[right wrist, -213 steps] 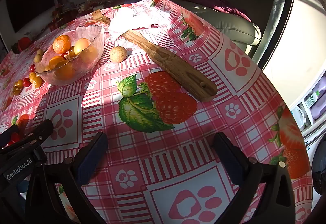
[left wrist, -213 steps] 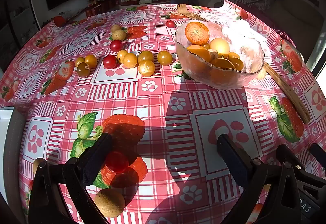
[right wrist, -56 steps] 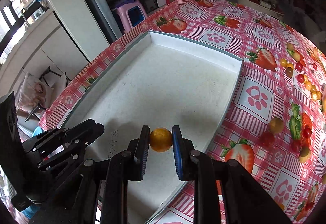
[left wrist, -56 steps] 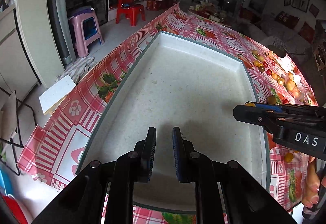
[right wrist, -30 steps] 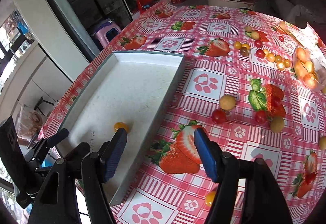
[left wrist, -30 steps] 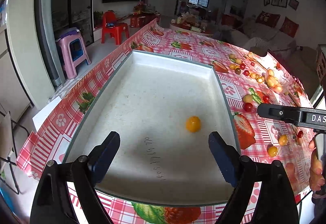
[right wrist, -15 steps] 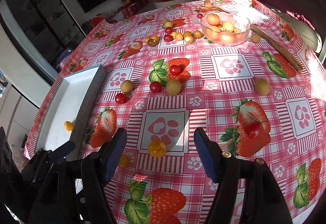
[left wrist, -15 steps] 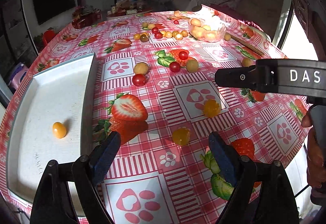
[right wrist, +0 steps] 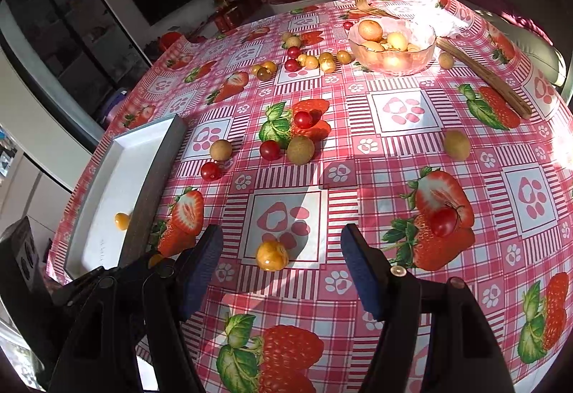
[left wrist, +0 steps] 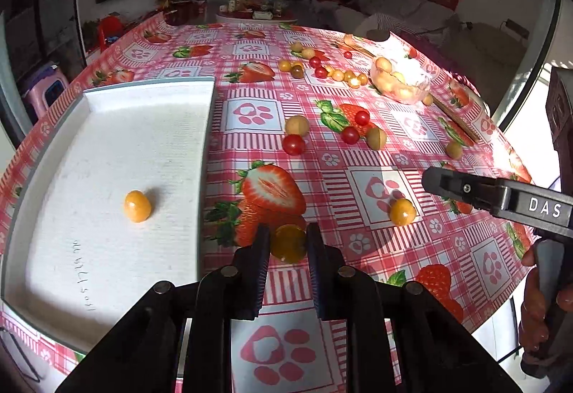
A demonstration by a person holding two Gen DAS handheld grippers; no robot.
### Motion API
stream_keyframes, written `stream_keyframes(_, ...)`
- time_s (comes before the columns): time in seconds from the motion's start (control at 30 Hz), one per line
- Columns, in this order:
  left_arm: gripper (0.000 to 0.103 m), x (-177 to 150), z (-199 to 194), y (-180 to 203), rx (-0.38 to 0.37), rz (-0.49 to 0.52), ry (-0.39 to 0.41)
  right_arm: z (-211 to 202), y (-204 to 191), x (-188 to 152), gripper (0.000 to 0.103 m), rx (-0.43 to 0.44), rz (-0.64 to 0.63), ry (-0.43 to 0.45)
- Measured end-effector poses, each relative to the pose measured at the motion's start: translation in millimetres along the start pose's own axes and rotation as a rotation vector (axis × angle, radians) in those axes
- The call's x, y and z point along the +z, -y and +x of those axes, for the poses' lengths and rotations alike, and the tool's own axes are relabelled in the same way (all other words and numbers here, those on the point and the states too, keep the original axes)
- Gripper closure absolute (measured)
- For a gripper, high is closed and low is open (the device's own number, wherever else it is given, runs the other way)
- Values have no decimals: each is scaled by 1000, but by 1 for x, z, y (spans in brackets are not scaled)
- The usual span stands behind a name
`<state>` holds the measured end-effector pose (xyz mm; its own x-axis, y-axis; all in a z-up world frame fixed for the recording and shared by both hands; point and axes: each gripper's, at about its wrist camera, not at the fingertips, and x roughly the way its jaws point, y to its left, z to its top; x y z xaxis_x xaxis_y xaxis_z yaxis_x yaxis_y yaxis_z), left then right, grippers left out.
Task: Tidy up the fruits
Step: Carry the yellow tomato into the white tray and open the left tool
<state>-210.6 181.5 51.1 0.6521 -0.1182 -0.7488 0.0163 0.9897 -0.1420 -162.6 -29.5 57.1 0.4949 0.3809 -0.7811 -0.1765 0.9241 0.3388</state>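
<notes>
My left gripper is closing its jaws on a small yellow-orange fruit that rests on the tablecloth just right of the white tray; both pads touch it. One more yellow fruit lies inside the tray. My right gripper stands open, low over the table, with another yellow fruit lying loose between its fingers, touching neither. In the left wrist view that fruit sits under the right gripper's finger.
Red cherry tomatoes and brownish round fruits lie scattered mid-table. A glass bowl of fruit and a wooden stick sit at the far side. A hand holds the right gripper. The tray's dark wall rises at the left.
The left jaws have gone from wide open to closed around the yellow fruit near the tray. The right gripper has sunk closer to the table, its fruit now between the fingers.
</notes>
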Motion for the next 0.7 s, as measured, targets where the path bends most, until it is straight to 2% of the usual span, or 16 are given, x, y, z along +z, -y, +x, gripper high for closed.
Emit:
stream_keyframes(0.13,81,6,-23,-54,154,-75,37,9,-8,-4,31,13,-20,-23)
stream_keyframes(0.23,81,2,-17,-95,250,-142,-8,14,-12,-8,31,25,-26,-38)
stream_keyframes(0.43,81,-14,7,-127,347,-172,-103,17,-12,-15,31,33,-29,-56)
stream_keyframes(0.53,79,-13,10,-124,367,-151,-104,15,-7,-15,31,31,-21,-56)
stream_keyframes(0.57,70,-12,11,-122,373,-144,-107,13,-5,-15,31,31,-19,-55)
stream_keyframes(0.6,32,-11,11,-121,377,-142,-108,12,-3,-15,31,30,-17,-55)
stream_keyframes(0.63,14,-10,9,-120,387,-142,-95,11,-1,-15,31,28,-16,-54)
stream_keyframes(0.67,6,-10,5,-117,397,-136,-60,10,2,-16,31,26,-13,-52)
stream_keyframes(0.7,6,-9,2,-115,403,-123,-39,9,4,-16,30,23,-10,-50)
